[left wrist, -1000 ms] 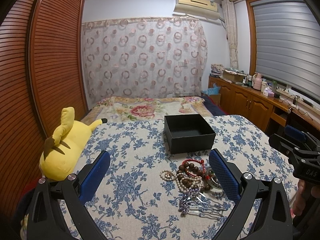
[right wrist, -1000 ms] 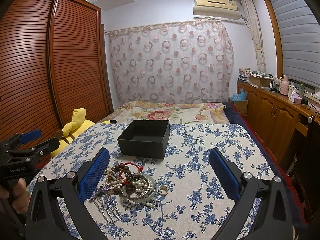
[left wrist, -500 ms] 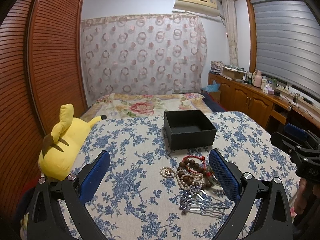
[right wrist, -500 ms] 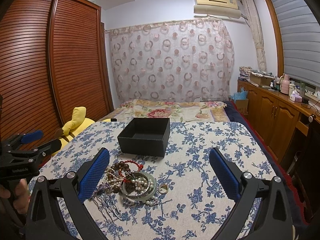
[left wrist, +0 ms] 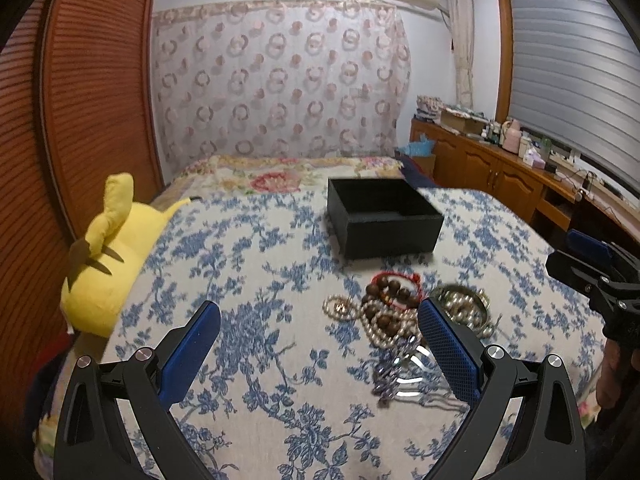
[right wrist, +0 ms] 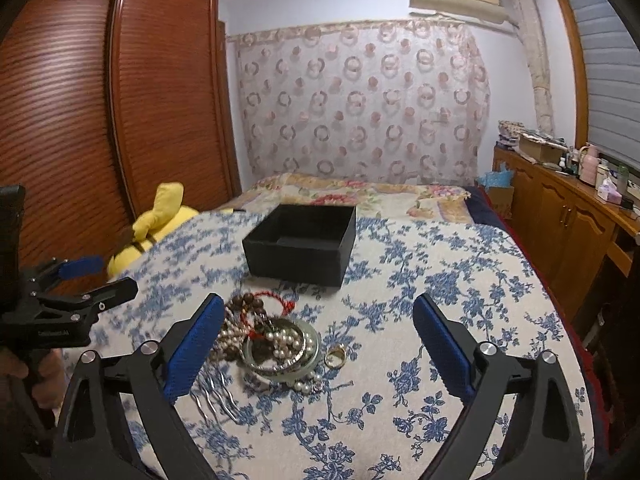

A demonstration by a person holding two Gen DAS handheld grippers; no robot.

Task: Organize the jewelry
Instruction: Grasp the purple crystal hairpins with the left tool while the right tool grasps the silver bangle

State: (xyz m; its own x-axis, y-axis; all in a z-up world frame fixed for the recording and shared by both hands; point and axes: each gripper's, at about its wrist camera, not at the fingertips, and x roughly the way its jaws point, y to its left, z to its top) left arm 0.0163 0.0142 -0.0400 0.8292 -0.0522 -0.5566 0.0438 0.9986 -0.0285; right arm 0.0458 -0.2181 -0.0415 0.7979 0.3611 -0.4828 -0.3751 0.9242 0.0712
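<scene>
Blue flowers cover the cloth [right wrist: 460, 280] on the table, in a bedroom with a big brown closet [right wrist: 120, 120] and a dotted curtain [right wrist: 360, 100]. In the right wrist view, the black box [right wrist: 300, 246] sits at 12 o'clock, open on top. The jewelry pile [right wrist: 272, 336] lies just in front of it, at about 9 o'clock: brown beads, pearls, a round bangle, a small ring [right wrist: 335, 358] and a silver comb. The right gripper [right wrist: 318, 344] is spread wide and has just been closing a little, pinching nothing. The left gripper [left wrist: 318, 344] is spread wide too, empty. A yellow plush toy [left wrist: 108, 256] rests at 10 o'clock.
</scene>
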